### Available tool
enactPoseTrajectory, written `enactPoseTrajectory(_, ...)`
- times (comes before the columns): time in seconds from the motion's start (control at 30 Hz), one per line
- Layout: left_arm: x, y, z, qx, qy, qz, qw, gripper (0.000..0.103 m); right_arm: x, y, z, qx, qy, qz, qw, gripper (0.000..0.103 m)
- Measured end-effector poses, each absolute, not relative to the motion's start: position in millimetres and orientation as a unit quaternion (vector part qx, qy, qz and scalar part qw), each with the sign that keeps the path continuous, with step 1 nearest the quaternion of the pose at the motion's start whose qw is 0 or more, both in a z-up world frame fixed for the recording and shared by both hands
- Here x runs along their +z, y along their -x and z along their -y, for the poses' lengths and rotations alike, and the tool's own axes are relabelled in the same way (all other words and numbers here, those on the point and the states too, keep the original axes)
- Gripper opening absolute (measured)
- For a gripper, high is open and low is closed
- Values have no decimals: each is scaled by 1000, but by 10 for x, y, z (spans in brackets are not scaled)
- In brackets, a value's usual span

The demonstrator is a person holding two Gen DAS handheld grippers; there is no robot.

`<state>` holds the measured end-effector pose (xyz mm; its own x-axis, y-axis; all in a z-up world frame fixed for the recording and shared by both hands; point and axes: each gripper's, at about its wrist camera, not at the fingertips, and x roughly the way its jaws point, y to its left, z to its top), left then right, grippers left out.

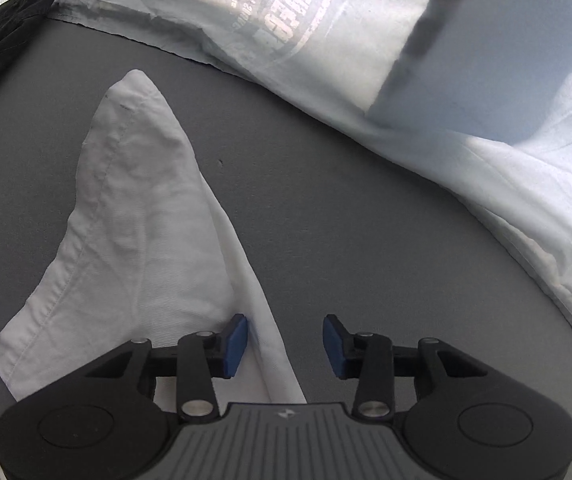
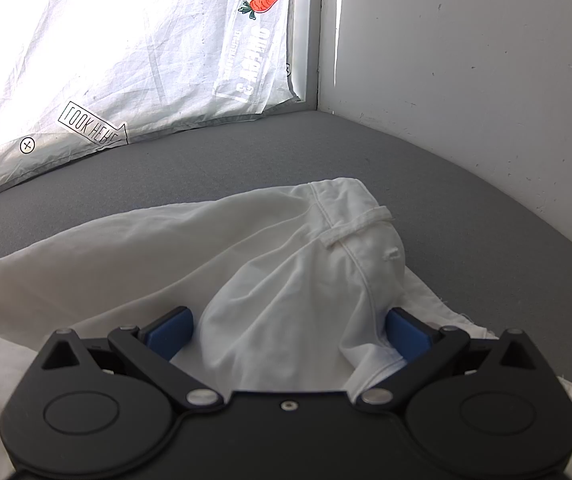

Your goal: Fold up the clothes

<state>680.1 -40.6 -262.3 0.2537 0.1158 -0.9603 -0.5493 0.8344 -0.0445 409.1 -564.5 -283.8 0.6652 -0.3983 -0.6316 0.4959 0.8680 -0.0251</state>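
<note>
A white garment (image 2: 286,280) with a waistband, a belt loop and a buttonhole lies crumpled on the grey surface (image 2: 365,152). My right gripper (image 2: 287,330) stands wide over it. A hump of the waistband rises between its blue pads and touches the right pad (image 2: 405,330), while the left pad's face stays bare. In the left wrist view a pointed white flap of the garment (image 1: 138,208) lies flat. My left gripper (image 1: 284,346) points down at it with its pads apart. A fold of the cloth runs between them beside the left pad (image 1: 234,344), unpinched.
A pale printed sheet (image 2: 126,48) with a carrot picture hangs along the far edge, also in the left wrist view (image 1: 325,40). A white wall (image 2: 465,80) bounds the right side. Dark clothing (image 1: 2,32) lies at the upper left. Bare grey surface (image 1: 345,220) lies between garment and sheet.
</note>
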Motion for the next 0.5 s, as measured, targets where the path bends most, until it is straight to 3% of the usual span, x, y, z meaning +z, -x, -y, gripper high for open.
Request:
enactPoseTrajectory(0.03,-2643,-6794,425,222,169,-573,770,4,-2837,-4091,5645,-246,-75,-327,909,103)
enactPoseTrajectory(0.23,-2445,-6497,217,199,251,-512,797,2,-2836,-4089,5643,-246,-76,-327,909,103)
enactPoseTrajectory(0.5,-1269,-5968,250,111,307,-380,866,2,-2823,-4086,5649,-245,-80,-326,910,103)
